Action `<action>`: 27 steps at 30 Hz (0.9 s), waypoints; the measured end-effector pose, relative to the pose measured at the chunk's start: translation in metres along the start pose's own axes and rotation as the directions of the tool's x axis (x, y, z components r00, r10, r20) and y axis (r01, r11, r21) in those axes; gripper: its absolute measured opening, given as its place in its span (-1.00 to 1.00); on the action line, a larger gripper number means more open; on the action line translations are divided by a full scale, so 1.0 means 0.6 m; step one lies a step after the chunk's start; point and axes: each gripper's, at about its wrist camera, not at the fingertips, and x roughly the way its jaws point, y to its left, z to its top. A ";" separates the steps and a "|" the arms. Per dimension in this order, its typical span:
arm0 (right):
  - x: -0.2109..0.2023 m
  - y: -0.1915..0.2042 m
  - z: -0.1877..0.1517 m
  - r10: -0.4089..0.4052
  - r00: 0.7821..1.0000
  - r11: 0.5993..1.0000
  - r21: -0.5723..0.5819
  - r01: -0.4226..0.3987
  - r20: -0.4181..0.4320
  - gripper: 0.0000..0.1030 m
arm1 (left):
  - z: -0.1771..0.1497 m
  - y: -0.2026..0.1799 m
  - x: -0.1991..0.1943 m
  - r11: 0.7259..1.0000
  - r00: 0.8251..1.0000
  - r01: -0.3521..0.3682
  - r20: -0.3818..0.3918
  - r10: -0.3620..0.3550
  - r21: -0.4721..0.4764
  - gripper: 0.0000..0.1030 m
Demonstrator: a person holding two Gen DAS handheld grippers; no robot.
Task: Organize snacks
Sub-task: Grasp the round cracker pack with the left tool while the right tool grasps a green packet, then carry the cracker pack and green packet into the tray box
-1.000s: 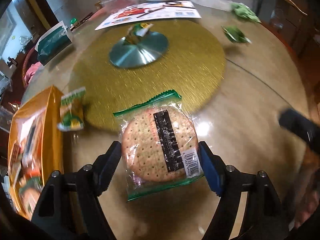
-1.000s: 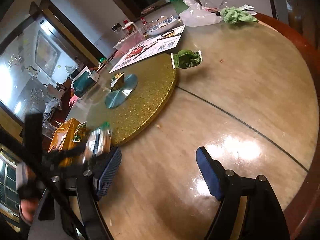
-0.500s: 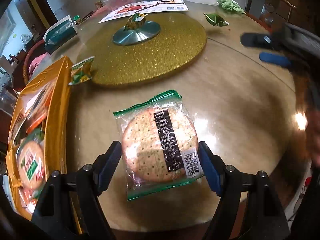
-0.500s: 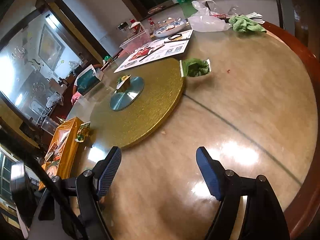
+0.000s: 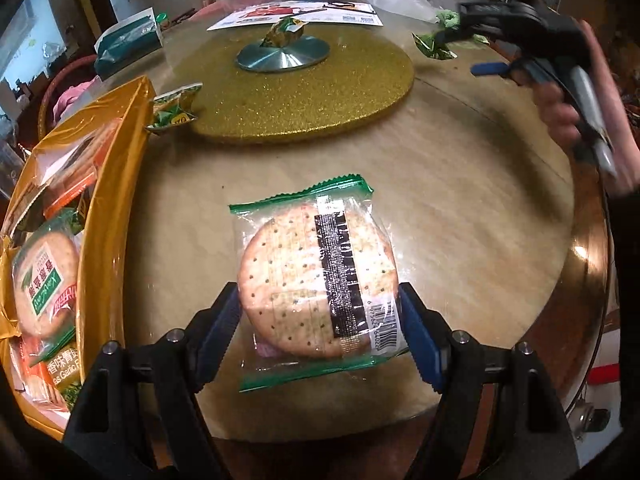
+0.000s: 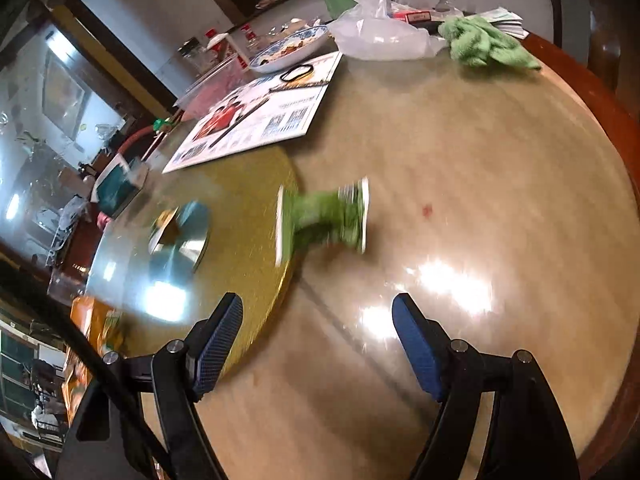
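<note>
My left gripper (image 5: pixel 318 320) is shut on a clear-wrapped round cracker packet (image 5: pixel 316 280) and holds it above the near part of the round table (image 5: pixel 460 184). A gold snack box (image 5: pixel 108 184) with several packets stands at the left. A small green snack packet (image 5: pixel 174 110) lies beside the box. My right gripper (image 6: pixel 318 332) is open and empty, above the table, facing a green packet (image 6: pixel 324 216) at the edge of the gold turntable (image 6: pixel 248 208). The right gripper also shows in the left wrist view (image 5: pixel 492 52) at the far right.
A wrapped snack (image 5: pixel 284 32) sits on the turntable's metal hub (image 5: pixel 282 54). A printed sheet (image 6: pixel 256 116), a bowl (image 6: pixel 288 50), a plastic bag (image 6: pixel 380 36) and a green cloth (image 6: pixel 486 46) lie at the far side. A teal tissue box (image 5: pixel 128 44) stands at the far left.
My left gripper has drawn back toward the near table edge with the cracker packet. My right gripper has moved forward toward the green packet beside the turntable.
</note>
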 end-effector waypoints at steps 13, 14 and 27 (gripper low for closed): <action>0.032 0.014 0.036 -0.096 0.995 0.995 -0.033 0.096 0.000 0.10 | -0.007 -0.001 -0.005 1.000 1.000 0.002 0.023 -0.002 0.007 0.50; 0.026 0.008 0.029 -0.079 0.997 0.997 -0.018 0.079 0.002 0.07 | -0.007 0.000 -0.005 1.000 1.000 0.003 0.024 -0.003 0.006 0.50; -0.075 0.058 -0.197 0.046 0.999 0.998 -0.049 -0.047 -0.004 -0.23 | -0.037 0.000 -0.023 1.000 0.999 -0.004 0.043 0.005 -0.010 0.47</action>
